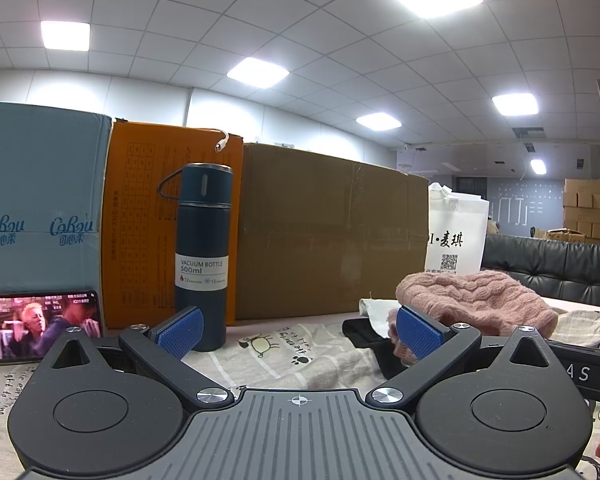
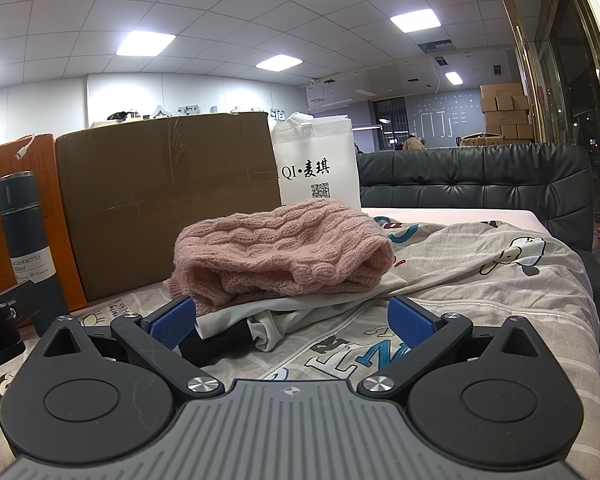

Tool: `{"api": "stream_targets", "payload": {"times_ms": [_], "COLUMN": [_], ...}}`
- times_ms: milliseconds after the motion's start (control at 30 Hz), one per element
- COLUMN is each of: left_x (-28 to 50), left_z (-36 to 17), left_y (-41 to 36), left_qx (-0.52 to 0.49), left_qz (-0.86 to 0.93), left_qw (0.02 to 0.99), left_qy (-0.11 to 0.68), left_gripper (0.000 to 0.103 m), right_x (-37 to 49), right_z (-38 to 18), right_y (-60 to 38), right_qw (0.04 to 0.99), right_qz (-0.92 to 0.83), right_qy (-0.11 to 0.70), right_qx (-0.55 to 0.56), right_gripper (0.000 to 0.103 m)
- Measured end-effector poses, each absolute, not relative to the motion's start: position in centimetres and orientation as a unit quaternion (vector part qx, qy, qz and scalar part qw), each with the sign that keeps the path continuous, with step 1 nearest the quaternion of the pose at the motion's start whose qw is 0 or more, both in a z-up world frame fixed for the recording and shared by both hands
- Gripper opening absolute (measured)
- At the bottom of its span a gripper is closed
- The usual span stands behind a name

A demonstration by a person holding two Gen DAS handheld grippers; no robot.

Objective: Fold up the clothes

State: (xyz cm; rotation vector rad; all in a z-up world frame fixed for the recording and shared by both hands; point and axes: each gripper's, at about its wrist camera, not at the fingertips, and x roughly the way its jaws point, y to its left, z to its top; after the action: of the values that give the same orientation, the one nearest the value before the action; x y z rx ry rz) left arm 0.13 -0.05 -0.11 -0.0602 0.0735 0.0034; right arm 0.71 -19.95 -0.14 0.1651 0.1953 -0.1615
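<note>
A folded pink knit sweater (image 2: 284, 248) lies on top of a white garment (image 2: 300, 308) and a black garment (image 2: 216, 340), stacked on the printed bedsheet (image 2: 480, 280). The pile also shows in the left wrist view, with the sweater (image 1: 472, 296) to the right. My right gripper (image 2: 292, 320) is open and empty, low over the sheet just in front of the pile. My left gripper (image 1: 300, 332) is open and empty, left of the pile, its right finger (image 1: 420, 332) close to the sweater's edge.
A blue vacuum bottle (image 1: 204, 256) stands at the left by an orange box (image 1: 140, 224), a brown cardboard box (image 2: 168, 200) and a teal box (image 1: 36, 200). A phone (image 1: 40, 328) plays video. A white bag (image 2: 320, 168) and a dark sofa back (image 2: 480, 184) stand behind.
</note>
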Motion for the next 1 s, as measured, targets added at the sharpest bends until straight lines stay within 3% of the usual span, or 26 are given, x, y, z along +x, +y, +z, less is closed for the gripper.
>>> {"api": "stream_targets", "payload": {"times_ms": [1000], "left_x": [0.08], "left_z": [-0.09], "left_y": [0.02], "left_qx": [-0.032], "left_qz": [0.002], "left_qw": [0.999], "left_qy": [0.037], "left_gripper": [0.103], "right_x": [0.77], "right_z": [-0.08], "right_y": [-19.79], "right_qw": [0.989], "right_qz": [-0.08], "right_qy": [0.098], "right_qx": [0.082], "right_gripper": [0.103]}}
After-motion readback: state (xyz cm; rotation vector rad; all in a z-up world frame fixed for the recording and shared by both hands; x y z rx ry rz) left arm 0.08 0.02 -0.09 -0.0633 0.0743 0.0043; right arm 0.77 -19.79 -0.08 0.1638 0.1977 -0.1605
